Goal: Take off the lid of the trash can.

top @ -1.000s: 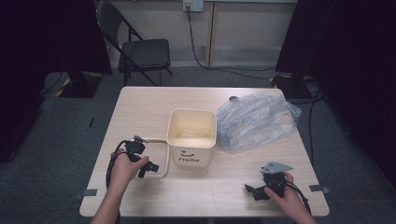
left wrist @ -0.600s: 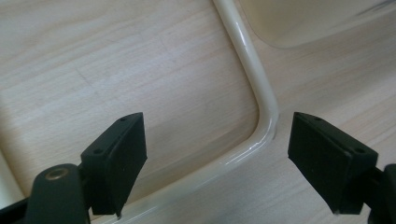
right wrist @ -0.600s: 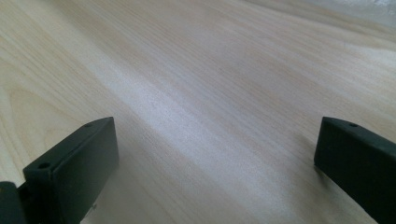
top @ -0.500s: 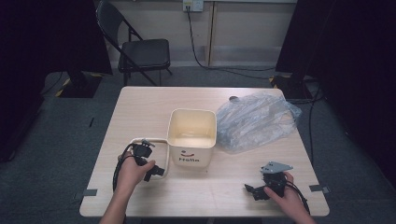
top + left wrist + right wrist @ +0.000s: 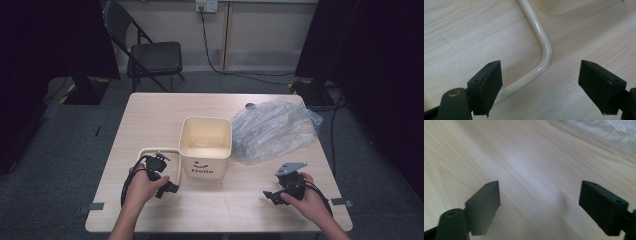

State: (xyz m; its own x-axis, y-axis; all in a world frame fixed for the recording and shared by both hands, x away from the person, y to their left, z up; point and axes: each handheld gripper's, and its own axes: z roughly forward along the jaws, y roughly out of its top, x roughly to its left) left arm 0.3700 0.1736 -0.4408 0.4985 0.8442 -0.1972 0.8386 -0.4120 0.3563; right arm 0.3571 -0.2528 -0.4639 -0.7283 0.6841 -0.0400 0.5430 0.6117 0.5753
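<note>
The left claw (image 5: 540, 82) gapes wide and empty over the handle (image 5: 541, 47), a thin cream loop lying flat on the surface (image 5: 225, 210) at lower left. It looks stiff, slick and light; its bend suits a grip. The right claw (image 5: 539, 205), also empty, has just been narrowing slightly. Beyond, the bin (image 5: 205, 145) stands mid-frame.

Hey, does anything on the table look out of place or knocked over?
Nothing is spilled or tipped. The cream bin stands upright, its handle folded flat on the table. The plastic bag lies crumpled beside it.
</note>
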